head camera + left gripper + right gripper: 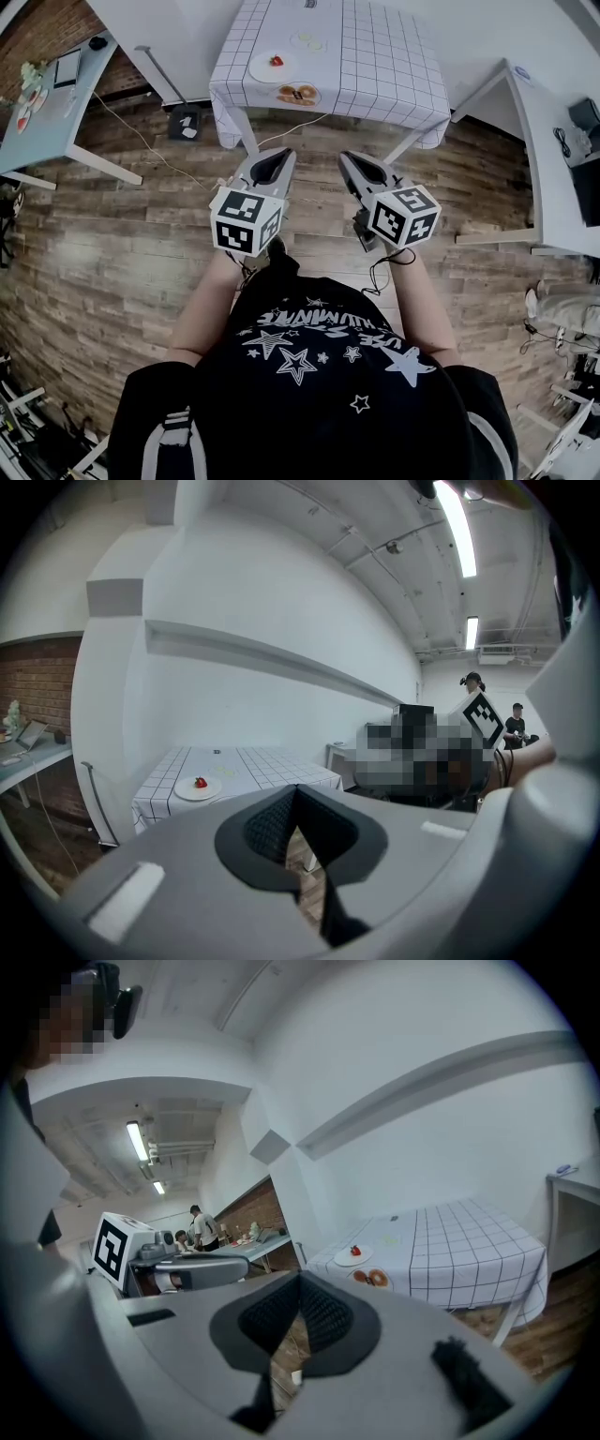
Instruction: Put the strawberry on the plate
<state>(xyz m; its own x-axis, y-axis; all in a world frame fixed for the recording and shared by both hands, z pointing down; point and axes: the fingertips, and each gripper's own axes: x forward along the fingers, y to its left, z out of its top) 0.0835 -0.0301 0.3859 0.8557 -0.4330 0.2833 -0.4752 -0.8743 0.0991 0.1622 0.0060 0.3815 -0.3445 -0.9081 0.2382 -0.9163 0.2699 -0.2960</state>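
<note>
A red strawberry (277,61) lies on a white plate (263,70) at the left of the checked table, far ahead of me. The same strawberry (200,783) and plate (187,791) appear small in the left gripper view, and the strawberry (355,1252) rests on its plate (347,1259) in the right gripper view. My left gripper (272,167) and right gripper (367,169) are held side by side over the wooden floor, well short of the table. Both are shut with nothing between the pads, as the left gripper (296,789) and right gripper (300,1277) show close up.
The table with the checked cloth (375,56) also carries a plate of doughnuts (298,94) near its front edge. A light desk (56,103) stands at the left, a white desk (553,141) at the right. A cable (141,141) runs over the floor. People (202,1227) stand far off.
</note>
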